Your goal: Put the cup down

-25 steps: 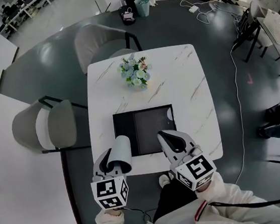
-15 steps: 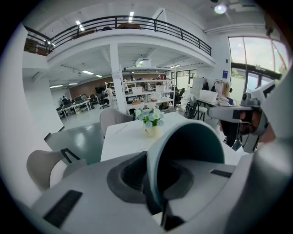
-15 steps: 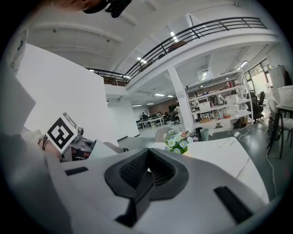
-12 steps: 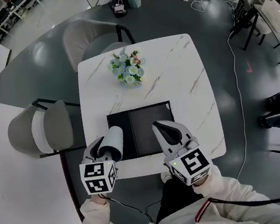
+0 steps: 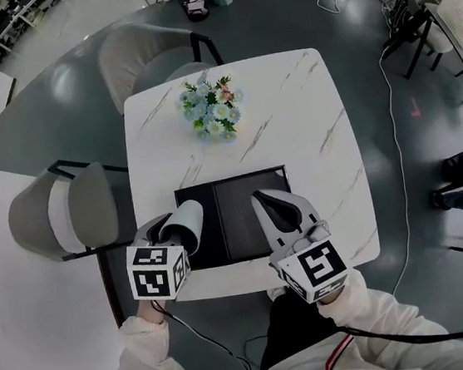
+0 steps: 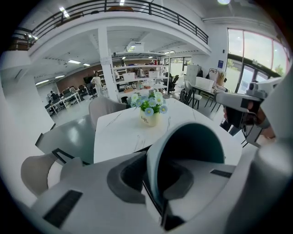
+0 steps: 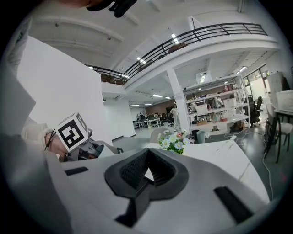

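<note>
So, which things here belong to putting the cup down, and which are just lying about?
Job:
- pale grey cup with teal inside, gripped by left gripper
- white marble table
- black rectangular mat, perhaps the landing spot

Lying about:
- small pot of blue and white flowers
- two grey chairs
- shut, empty right gripper

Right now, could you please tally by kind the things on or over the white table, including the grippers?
Cup: 1
Flower arrangement: 1
Black mat: 1
Grippers: 2, left gripper and right gripper
Total: 5
</note>
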Demonstrator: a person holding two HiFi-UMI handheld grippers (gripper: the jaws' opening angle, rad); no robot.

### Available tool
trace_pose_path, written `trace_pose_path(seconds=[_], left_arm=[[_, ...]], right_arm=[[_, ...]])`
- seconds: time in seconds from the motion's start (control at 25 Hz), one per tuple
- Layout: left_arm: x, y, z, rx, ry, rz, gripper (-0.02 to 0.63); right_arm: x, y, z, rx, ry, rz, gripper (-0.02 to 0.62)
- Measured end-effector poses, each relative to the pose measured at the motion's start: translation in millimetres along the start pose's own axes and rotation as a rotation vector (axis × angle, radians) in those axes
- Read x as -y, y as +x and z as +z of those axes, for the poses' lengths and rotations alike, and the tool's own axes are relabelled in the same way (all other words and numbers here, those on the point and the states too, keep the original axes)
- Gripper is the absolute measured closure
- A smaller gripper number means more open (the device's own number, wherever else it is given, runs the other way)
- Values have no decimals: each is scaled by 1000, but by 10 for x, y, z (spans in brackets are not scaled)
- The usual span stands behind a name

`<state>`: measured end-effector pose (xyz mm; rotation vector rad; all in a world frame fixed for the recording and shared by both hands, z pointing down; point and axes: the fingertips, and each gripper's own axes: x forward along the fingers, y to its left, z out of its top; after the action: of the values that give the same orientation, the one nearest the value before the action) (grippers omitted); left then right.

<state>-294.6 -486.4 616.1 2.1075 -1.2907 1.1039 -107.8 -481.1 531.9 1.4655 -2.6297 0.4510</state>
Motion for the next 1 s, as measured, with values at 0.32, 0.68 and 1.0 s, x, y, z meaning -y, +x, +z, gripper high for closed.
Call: trace_pose_path(seconds=[0.32, 0.68, 1.0], left_arm=[[-98, 315, -58, -127, 15, -61, 575], [-77, 572, -121, -256, 45, -134, 575], [-83, 699, -242, -355, 61, -164, 575]], right_arm=[[7, 120, -85, -4, 2, 0, 591], [37, 162, -166, -10, 9, -5, 591], [38, 178, -215, -19, 6, -6, 591]])
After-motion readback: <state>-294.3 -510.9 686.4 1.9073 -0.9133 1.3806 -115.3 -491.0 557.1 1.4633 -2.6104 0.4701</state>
